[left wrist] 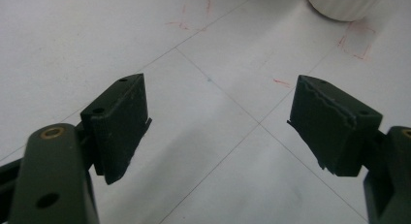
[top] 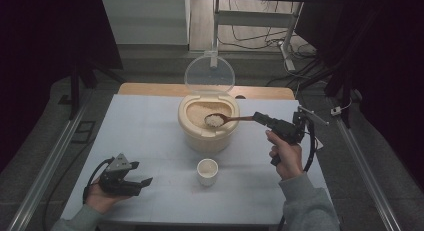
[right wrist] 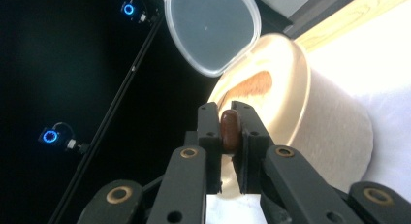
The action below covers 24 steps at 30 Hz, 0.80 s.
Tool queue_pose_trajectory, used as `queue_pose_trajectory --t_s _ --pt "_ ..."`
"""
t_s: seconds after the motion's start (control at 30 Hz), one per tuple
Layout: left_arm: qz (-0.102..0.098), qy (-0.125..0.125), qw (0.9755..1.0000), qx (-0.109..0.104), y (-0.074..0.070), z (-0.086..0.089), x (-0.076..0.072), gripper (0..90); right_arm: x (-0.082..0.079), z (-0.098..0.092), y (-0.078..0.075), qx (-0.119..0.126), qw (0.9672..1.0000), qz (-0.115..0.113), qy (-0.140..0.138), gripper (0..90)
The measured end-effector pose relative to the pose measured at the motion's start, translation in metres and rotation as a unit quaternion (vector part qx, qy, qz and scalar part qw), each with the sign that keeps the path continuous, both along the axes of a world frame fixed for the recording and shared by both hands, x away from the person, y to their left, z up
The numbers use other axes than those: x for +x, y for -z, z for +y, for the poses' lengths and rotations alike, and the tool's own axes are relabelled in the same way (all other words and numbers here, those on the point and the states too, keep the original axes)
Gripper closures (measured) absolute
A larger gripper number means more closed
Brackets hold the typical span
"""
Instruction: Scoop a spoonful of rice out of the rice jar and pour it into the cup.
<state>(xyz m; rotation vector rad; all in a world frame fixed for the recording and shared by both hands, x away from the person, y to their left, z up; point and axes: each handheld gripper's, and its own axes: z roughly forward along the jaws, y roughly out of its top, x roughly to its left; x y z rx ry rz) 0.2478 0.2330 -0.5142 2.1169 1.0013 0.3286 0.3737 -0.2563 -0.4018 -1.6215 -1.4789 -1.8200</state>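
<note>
Grey sleeves; black grippers with brass-ringed screw holes, trailing black cables.

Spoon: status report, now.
Right gripper shut on spoon, loaded with rice, over open rice bin. Left gripper open, idle on table. Cup in front, path clear.

The rice container is cream with a clear lid; its rice is white, the spoon brown, the cup white, the worktop white with thin grid lines and faint red marks.
</note>
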Motion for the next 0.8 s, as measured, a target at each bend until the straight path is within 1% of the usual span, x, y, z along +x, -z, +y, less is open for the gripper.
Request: queue_pose_trajectory --t_s 0.23,0.37,0.5,0.57,0.67,0.77,0.8 --pt "0.0 -0.001 1.0 -0.001 0.0 0.0 0.0 21.4 -0.02 -0.007 0.005 -0.001 0.9998 0.006 -0.02 82.9" --pt "0.0 -0.001 1.0 -0.001 0.0 0.0 0.0 21.4 -0.031 -0.011 0.011 0.001 0.9993 0.014 -0.033 82.8" --pt "0.001 -0.001 1.0 0.001 0.0 0.0 0.001 21.4 -0.039 -0.013 0.019 -0.005 0.9988 0.02 -0.045 82.9" --pt "0.002 0.0 1.0 0.002 0.0 0.0 0.001 21.4 -0.042 -0.013 0.023 -0.01 0.9984 0.026 -0.049 82.8" --pt "0.002 0.0 1.0 0.0 0.0 0.0 0.001 21.4 -0.044 -0.011 0.029 -0.025 0.9975 0.03 -0.059 82.8" --pt "0.001 -0.001 1.0 -0.001 0.0 0.001 0.001 21.4 -0.045 -0.008 0.033 -0.046 0.9966 0.027 -0.063 82.8" --pt "0.001 -0.002 1.0 -0.001 0.0 0.002 0.001 21.5 -0.045 -0.007 0.035 -0.049 0.9964 0.027 -0.063 82.8"
